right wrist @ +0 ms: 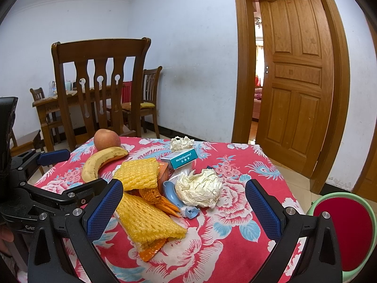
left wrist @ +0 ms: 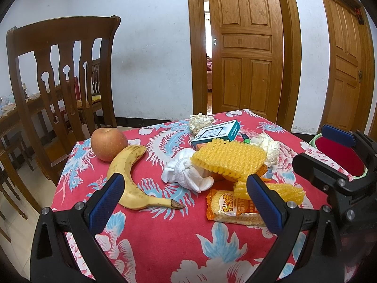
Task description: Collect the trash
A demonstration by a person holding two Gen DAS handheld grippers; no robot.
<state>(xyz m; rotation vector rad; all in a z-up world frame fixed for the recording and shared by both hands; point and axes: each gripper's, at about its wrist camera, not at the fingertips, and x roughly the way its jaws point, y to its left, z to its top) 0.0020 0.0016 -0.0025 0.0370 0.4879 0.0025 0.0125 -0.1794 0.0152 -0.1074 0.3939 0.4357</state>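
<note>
Red flowered tablecloth [left wrist: 150,247] carries an apple [left wrist: 108,143], banana [left wrist: 127,176] and, right of them, a trash heap of yellow foam nets [left wrist: 227,162] and crumpled paper [right wrist: 199,189], while both the left gripper [left wrist: 186,200] and right gripper [right wrist: 183,210] hover near with fingers apart, empty.

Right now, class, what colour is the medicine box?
Teal and white medicine box; clearest in the right wrist view.

The small orange box [left wrist: 212,176] is largely covered by the yellow foam net [left wrist: 228,162] and the white cloth [left wrist: 186,174] in the left wrist view. The snack packet [left wrist: 231,210] is cut across at 3 o'clock by a finger of the left tongs [left wrist: 186,202]. In the right wrist view only an orange corner of it is seen under the foam. The green basin [right wrist: 370,210] is cut off at 4 o'clock by the edge. The print on the teal box [left wrist: 216,133] is too small to be read there.
</note>
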